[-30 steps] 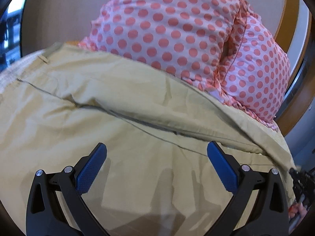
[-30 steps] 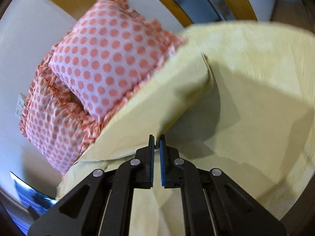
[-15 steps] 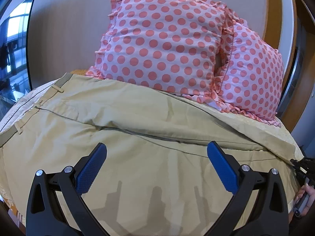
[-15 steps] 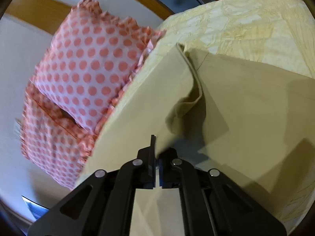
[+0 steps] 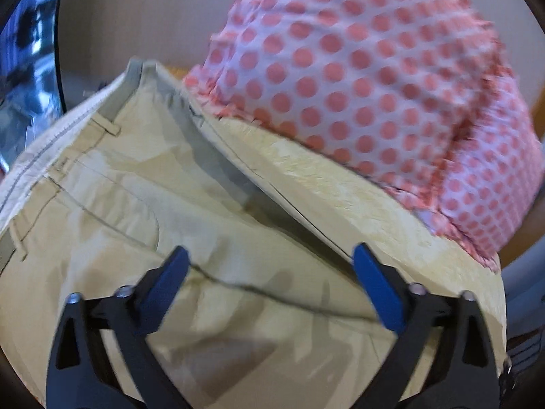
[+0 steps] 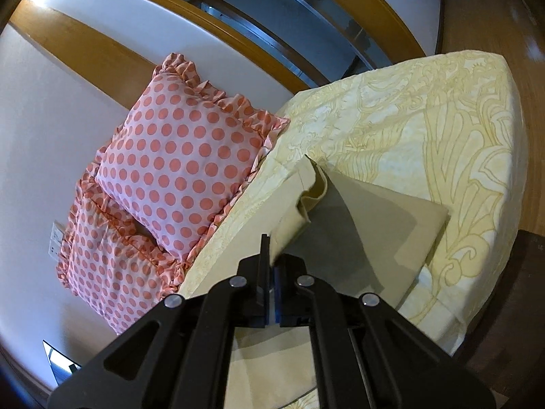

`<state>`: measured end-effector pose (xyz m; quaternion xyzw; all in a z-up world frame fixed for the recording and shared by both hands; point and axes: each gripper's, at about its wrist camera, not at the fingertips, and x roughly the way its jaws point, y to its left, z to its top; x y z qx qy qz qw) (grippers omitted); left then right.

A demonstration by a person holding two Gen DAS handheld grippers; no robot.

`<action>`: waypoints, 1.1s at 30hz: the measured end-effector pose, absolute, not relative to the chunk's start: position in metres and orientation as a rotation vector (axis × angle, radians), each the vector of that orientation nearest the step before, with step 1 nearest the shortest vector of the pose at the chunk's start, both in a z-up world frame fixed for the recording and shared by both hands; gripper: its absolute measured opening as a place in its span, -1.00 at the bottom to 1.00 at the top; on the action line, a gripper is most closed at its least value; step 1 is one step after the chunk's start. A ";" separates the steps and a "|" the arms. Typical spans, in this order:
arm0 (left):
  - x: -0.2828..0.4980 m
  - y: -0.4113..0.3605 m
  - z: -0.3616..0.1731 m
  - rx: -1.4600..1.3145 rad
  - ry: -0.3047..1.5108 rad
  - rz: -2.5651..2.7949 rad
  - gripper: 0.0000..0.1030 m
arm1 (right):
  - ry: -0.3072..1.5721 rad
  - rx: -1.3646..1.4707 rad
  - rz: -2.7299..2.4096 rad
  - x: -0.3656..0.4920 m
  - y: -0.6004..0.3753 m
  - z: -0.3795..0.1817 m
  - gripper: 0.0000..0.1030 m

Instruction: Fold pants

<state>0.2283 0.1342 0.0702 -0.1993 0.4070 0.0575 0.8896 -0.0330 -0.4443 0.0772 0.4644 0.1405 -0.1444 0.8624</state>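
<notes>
Khaki pants (image 5: 143, 204) lie spread on a bed; their waistband with belt loops (image 5: 102, 126) is at the upper left of the left wrist view. My left gripper (image 5: 269, 276) is open and empty, just above the seat of the pants. My right gripper (image 6: 270, 259) is shut on the hem end of one pant leg (image 6: 306, 197) and holds it lifted above the other leg (image 6: 385, 225), which lies flat on the bedspread.
Two pink pillows with red dots (image 6: 184, 167) lean against the white wall at the head of the bed; they also show in the left wrist view (image 5: 374, 78). The yellow patterned bedspread (image 6: 442, 129) ends at the bed edge on the right, with wooden floor (image 6: 494, 17) beyond.
My right gripper has lifted the pant leg higher and pulled back, so more bedspread shows. My left gripper has moved closer to the waistband end, still open.
</notes>
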 end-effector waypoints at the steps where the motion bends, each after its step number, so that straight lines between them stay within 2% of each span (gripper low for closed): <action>1: 0.241 0.139 0.064 -0.435 0.875 0.129 0.65 | 0.296 0.971 -0.299 -0.033 -0.445 0.077 -0.98; 4: 0.267 0.152 0.051 -0.499 0.924 0.164 0.62 | 0.298 0.958 -0.298 -0.032 -0.446 0.079 -0.98; 7: 0.286 0.166 0.043 -0.533 0.933 0.230 0.50 | 0.303 0.935 -0.297 -0.032 -0.447 0.081 -0.98; 10: 0.298 0.177 0.040 -0.544 0.936 0.265 0.09 | 0.310 0.916 -0.300 -0.029 -0.447 0.081 -0.97; 11: 0.301 0.181 0.039 -0.568 0.932 0.247 -0.30 | 0.312 0.915 -0.300 -0.028 -0.447 0.081 -0.97; 12: 0.301 0.187 0.036 -0.625 0.925 0.202 -0.55 | 0.315 0.913 -0.300 -0.027 -0.448 0.080 -0.97; 14: 0.296 0.195 0.035 -0.692 0.904 0.173 -0.88 | 0.323 0.908 -0.303 -0.024 -0.449 0.079 -0.97; 19: 0.258 0.194 0.066 -0.632 0.814 0.134 -0.94 | 0.323 0.894 -0.306 -0.022 -0.450 0.081 -0.97; 25: 0.141 0.192 0.101 -0.590 0.686 0.093 -0.94 | 0.302 0.881 -0.328 -0.034 -0.463 0.086 -0.97; 30: 0.058 0.178 0.067 -0.555 0.727 0.152 -0.94 | 0.333 0.871 -0.369 -0.044 -0.471 0.079 -0.97; 33: 0.036 0.174 0.045 -0.576 0.760 0.164 -0.94 | 0.365 0.883 -0.398 -0.052 -0.475 0.067 -0.97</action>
